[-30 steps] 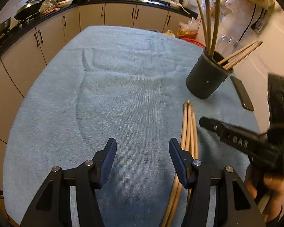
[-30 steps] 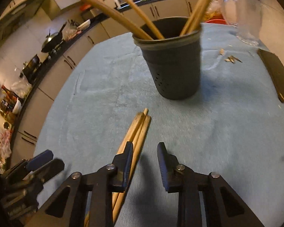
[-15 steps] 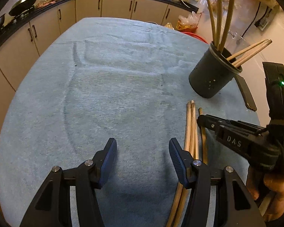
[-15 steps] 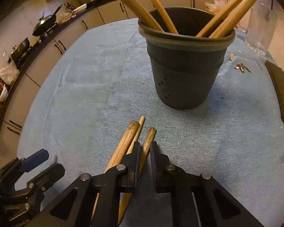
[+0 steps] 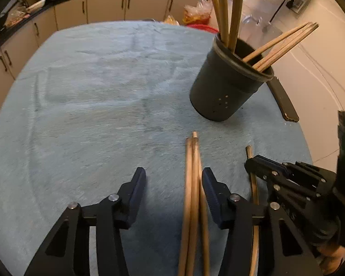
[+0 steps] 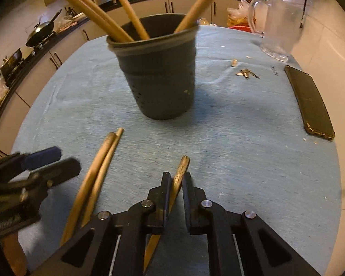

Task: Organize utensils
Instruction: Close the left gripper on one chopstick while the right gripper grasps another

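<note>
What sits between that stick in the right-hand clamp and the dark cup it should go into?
Nothing visible. The right gripper pinches one chopstick, and only bare blue cloth lies between it and the dark holder. The phone lies off to the side.

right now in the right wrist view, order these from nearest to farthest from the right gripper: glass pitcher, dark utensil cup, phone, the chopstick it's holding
1. Chopstick, between the right gripper fingers.
2. Dark utensil cup, straight ahead at mid-table.
3. Phone, at the table's right edge.
4. Glass pitcher, far right corner.
</note>
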